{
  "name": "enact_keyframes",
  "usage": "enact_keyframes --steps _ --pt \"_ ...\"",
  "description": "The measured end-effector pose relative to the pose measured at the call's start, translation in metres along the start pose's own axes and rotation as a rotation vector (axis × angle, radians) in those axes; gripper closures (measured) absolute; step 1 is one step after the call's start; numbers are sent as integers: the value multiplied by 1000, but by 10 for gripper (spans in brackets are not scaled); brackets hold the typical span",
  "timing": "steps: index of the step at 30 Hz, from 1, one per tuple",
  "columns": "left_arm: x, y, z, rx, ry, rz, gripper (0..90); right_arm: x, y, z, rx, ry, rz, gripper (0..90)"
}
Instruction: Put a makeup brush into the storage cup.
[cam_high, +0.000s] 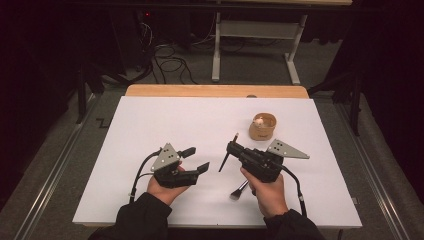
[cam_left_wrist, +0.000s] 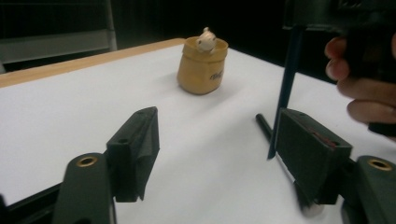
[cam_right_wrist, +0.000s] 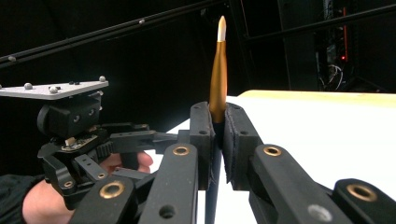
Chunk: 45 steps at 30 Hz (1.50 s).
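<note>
My right gripper (cam_high: 231, 146) is shut on a thin brush (cam_high: 226, 157) with a dark handle, held tilted above the table. In the right gripper view its gold ferrule and pale tip (cam_right_wrist: 218, 70) stick up from between the closed jaws of the right gripper (cam_right_wrist: 218, 135). My left gripper (cam_high: 199, 158) stands open just left of it, with nothing between its fingers. In the left gripper view, the held brush's handle (cam_left_wrist: 286, 88) hangs down beside the right jaw of the left gripper (cam_left_wrist: 212, 154). A second brush (cam_high: 239, 190) with a silver ferrule lies on the table under my right hand.
A tan cup (cam_high: 262, 126) with a small white object in it stands at the back right of the white table top (cam_high: 150, 125); the same cup (cam_left_wrist: 202, 66) lies ahead of the left gripper. A wooden strip (cam_high: 215, 91) runs along the far edge.
</note>
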<state>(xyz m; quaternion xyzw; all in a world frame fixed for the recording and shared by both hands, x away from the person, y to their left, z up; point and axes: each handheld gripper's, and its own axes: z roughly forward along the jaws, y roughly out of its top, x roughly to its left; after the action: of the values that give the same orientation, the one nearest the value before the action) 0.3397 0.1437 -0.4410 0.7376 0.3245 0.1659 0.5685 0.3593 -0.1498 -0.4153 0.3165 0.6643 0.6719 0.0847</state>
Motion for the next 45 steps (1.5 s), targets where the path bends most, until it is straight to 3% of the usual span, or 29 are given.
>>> enact_keyframes --steps 3,7,11,13,17,25,45 --pt "7 -3 -8 30 15 -23 266 -1 1 -2 -4 -7 -3 846" --pt "13 -9 -16 30 58 -11 230 -1 1 -2 -1 -14 -17 846" --pt "25 -20 -20 34 97 -36 189 -1 0 -2 13 -27 -30 846" --pt "31 -23 -19 57 90 -64 172 -2 0 -1 22 -33 -42 846" --pt "36 -24 -19 55 124 -51 159 -3 0 -2 30 -42 -58 846" --pt "34 -24 -19 50 116 -44 133 -5 1 -6 44 -84 -103 845" --pt "34 -22 -20 47 127 -54 7 -27 10 -34 28 -229 -160 845"
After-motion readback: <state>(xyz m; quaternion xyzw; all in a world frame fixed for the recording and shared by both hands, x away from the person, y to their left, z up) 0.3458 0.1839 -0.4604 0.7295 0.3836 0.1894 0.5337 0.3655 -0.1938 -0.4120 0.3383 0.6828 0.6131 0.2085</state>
